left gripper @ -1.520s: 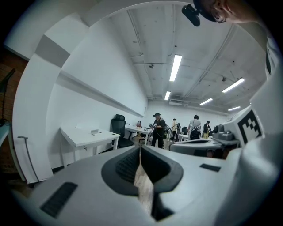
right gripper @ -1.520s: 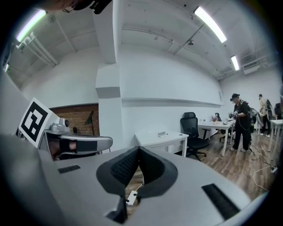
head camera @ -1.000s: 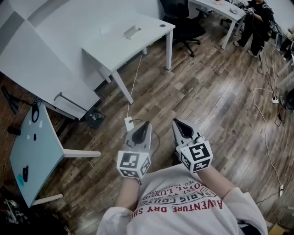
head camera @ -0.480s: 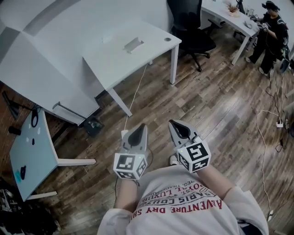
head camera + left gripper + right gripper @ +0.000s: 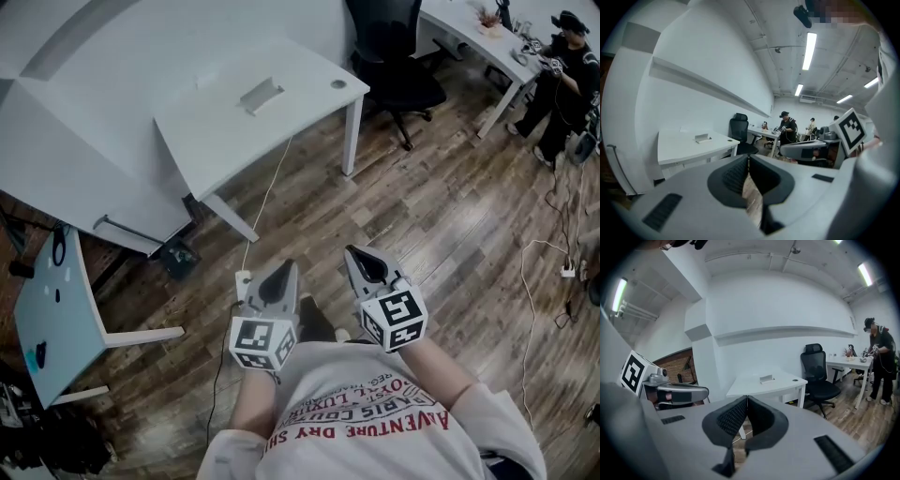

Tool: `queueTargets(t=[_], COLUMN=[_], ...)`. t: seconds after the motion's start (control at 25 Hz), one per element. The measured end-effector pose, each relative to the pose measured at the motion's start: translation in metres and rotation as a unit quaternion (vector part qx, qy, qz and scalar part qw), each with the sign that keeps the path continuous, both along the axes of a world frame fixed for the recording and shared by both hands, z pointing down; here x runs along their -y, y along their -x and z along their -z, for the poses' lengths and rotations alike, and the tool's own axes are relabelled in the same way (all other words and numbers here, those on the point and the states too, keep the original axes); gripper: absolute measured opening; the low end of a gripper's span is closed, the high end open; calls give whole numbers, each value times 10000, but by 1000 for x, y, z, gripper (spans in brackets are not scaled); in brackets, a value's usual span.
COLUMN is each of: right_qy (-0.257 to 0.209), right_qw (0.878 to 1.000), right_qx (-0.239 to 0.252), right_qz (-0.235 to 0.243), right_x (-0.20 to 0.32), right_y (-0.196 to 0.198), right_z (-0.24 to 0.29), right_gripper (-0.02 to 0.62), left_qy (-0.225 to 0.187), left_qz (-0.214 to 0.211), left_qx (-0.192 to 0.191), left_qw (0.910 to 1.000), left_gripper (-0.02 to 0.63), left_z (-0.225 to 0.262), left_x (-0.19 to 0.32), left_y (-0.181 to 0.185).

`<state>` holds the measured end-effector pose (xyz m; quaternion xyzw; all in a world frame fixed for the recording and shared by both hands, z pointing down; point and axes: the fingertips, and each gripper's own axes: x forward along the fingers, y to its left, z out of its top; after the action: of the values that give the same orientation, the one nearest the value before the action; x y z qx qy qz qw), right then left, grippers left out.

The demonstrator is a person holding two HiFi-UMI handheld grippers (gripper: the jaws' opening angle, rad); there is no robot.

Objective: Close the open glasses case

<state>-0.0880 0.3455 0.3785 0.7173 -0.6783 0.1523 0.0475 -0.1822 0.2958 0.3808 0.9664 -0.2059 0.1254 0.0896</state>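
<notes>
A pale, open glasses case (image 5: 261, 95) lies on a white desk (image 5: 234, 141) ahead of me; it also shows small in the left gripper view (image 5: 701, 138) and the right gripper view (image 5: 766, 378). My left gripper (image 5: 281, 272) and right gripper (image 5: 362, 256) are held side by side in front of my chest, above the wooden floor and well short of the desk. Both are shut with nothing between the pads (image 5: 736, 176) (image 5: 733, 416).
A black office chair (image 5: 398, 56) stands right of the desk. A person (image 5: 567, 66) works at a second white desk (image 5: 469, 28) at the far right. A glass-topped side table (image 5: 56, 319) is at the left. A power strip (image 5: 242, 281) and cables lie on the floor.
The whole view has shifted as I step forward; the desk has slid slightly left and the side table lower. Both grippers stay shut, side by side.
</notes>
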Motion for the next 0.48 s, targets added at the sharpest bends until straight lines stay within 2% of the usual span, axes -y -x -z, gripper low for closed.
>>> queueTargets(t=[0.2,0.48], right_qy=[81,170], right_qw=[9999,9988], right_qx=[-27,-174], right_qz=[-59,-433], right_x=[46,140], right_y=[-33,-103], right_z=[-8,-5], right_gripper=[12,12], left_qy=[69,11], left_qz=[-46,-249], left_qx=[33,7], left_qw=[10000,9997], left_gripper=[12,13], left_z=[-9,-5], left_x=[52,158], left_y=[-33,-90])
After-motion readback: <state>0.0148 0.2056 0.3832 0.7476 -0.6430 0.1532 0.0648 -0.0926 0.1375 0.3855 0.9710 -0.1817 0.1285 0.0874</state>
